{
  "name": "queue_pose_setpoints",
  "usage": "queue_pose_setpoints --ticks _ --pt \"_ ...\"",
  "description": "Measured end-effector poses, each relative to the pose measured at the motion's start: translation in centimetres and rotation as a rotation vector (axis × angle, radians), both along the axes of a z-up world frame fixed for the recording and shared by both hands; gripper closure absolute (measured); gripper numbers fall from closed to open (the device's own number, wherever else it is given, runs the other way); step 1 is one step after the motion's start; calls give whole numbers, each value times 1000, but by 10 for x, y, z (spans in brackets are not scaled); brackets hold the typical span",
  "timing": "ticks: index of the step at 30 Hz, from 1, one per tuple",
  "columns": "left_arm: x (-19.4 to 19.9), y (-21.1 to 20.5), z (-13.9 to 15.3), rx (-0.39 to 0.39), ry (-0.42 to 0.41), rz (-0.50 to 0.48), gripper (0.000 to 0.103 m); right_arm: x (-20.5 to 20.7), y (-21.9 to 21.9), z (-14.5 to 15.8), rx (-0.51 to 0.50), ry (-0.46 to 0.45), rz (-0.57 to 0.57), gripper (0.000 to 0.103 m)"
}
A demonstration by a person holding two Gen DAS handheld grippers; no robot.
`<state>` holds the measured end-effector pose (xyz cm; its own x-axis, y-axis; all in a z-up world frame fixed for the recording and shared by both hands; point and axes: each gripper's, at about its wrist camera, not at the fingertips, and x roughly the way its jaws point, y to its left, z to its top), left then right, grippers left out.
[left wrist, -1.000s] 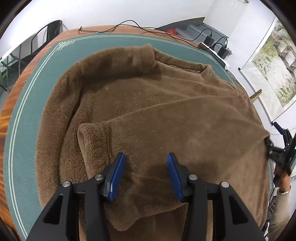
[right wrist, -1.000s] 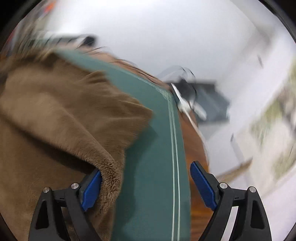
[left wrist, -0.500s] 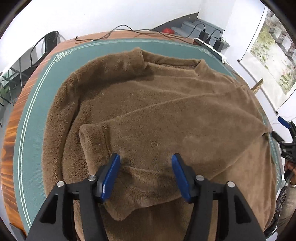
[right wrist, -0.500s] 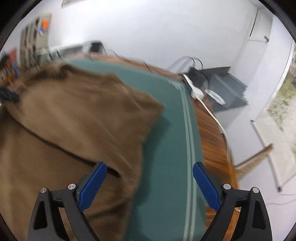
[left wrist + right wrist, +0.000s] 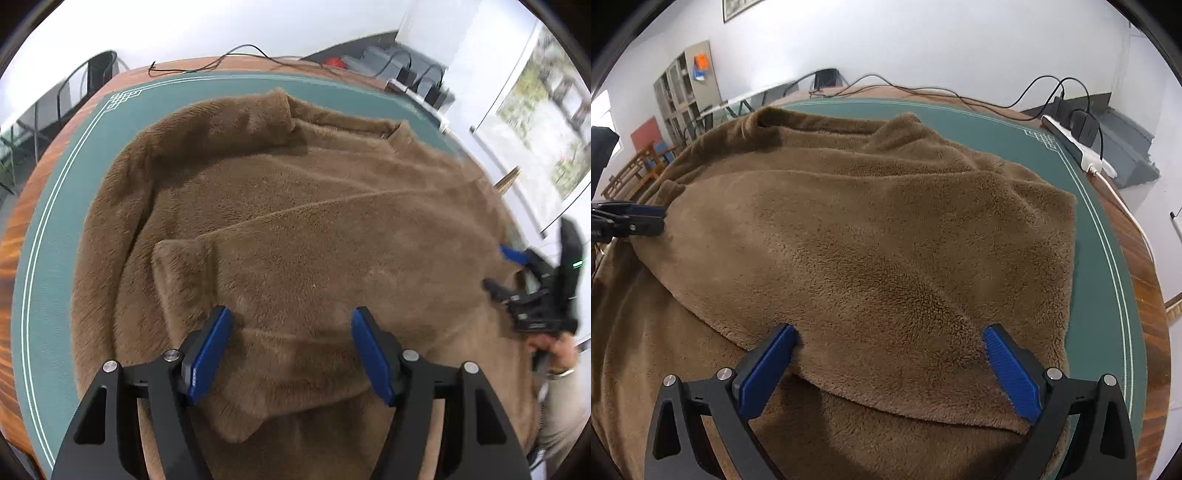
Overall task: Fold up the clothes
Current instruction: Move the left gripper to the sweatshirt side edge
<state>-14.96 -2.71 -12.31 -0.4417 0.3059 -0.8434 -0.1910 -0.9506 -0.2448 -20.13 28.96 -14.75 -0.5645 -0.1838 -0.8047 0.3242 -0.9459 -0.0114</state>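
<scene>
Watching: brown fleece garment (image 5: 314, 229) spread over the green mat (image 5: 48, 229), filling the middle of both wrist views, one sleeve folded across the body.
Left gripper (image 5: 291, 350): jaws have just been opening and now stand apart above the folded sleeve (image 5: 236, 373) at lower centre; I see pile between the pads, nothing pinched.
Right gripper (image 5: 890, 369): jaws have just been opening, now very wide, straddling the folded edge at the bottom of its view, not clamped on it.
Feel, my guess: thick, soft, fairly heavy for cloth; it will sag and drag on the mat, not slide cleanly.
Grip risk: plush pile may let a shallow pinch slip.
Where I'd take hold: hem corners or the doubled edge (image 5: 923, 406) at lower centre, biting deep through both layers.
Avoid: mid-panel, where I'd only bunch it.
</scene>
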Motion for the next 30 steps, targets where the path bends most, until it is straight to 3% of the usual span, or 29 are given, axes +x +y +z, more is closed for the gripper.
queue_pose_setpoints --ticks 5,9,18,26,30 --pt "53 -49 34 21 90 81 31 4 -3 -1 23 22 -6 1" --pt "107 -89 39 62 104 141 25 1 -4 -1 30 26 -8 1" --pt "235 -123 8 127 74 181 25 2 -5 -2 42 36 -11 1" --pt "302 -134 -22 248 81 192 25 5 -7 -2 55 46 -15 1" --pt "313 -135 -36 275 85 195 42 7 -8 -1 71 58 -16 1"
